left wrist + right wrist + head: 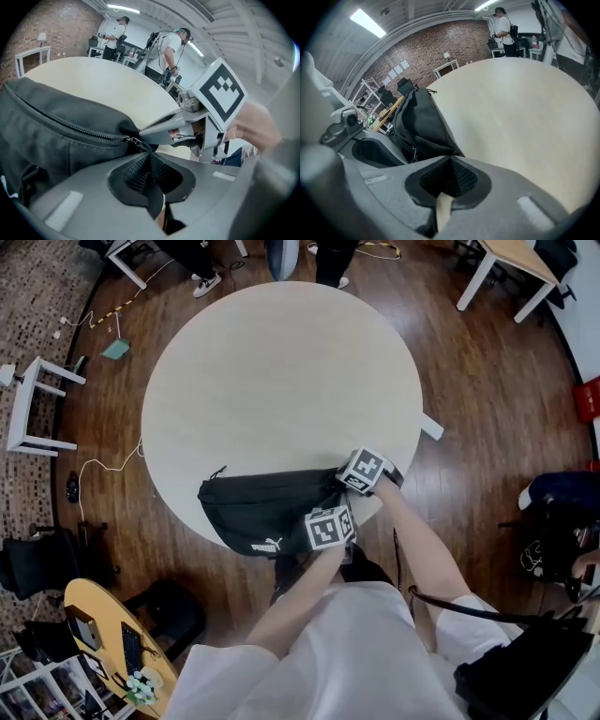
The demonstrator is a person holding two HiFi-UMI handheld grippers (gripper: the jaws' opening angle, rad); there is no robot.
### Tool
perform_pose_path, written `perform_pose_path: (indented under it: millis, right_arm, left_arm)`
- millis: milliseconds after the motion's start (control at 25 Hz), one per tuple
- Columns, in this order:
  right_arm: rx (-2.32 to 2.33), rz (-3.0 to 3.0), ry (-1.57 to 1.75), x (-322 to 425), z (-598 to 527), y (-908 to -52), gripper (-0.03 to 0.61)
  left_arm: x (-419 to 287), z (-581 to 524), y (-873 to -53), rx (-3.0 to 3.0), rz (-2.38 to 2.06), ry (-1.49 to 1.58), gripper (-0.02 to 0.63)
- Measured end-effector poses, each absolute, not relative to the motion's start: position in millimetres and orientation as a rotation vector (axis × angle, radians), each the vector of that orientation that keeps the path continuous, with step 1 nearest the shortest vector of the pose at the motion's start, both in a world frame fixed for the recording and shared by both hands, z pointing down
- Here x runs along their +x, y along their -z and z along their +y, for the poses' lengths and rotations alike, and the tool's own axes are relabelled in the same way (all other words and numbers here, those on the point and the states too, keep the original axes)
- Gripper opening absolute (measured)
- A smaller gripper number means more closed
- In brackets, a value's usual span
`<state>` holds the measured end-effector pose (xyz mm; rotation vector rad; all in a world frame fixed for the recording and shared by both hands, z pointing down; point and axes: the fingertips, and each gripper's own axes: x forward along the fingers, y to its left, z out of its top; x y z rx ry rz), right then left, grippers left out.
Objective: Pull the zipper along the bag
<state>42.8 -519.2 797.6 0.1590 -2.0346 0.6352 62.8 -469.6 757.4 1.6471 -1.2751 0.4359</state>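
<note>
While the right gripper [450, 165] clamps shut on the black bag [258, 510] at lower centre, the left gripper [150, 158], jaws closed, pinches its zipper pull [135, 139].

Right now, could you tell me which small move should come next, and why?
Probably draw the left gripper a little along the zipper teeth, away from the right gripper. Its jaws look shut on the zipper pull at one end of the bag, while the right gripper pinches that end's fabric.
</note>
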Motion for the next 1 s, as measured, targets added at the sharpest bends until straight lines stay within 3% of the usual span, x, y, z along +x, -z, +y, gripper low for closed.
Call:
perform_pose_path:
  millis: [520,1000]
  right_arm:
    - [0.337,-1.973,-0.627,50.9,-516.0,-807.0,-0.006]
    - [0.519,-1.799,-0.499,53.9,-515.4,-807.9,-0.008]
  left_arm:
    - [-7.2,-428.8,-709.9,1.847,-1.092,-0.481,0.029]
    - [-176.6,-406.6,-673.2,1.988,-1.185,-0.506,0.028]
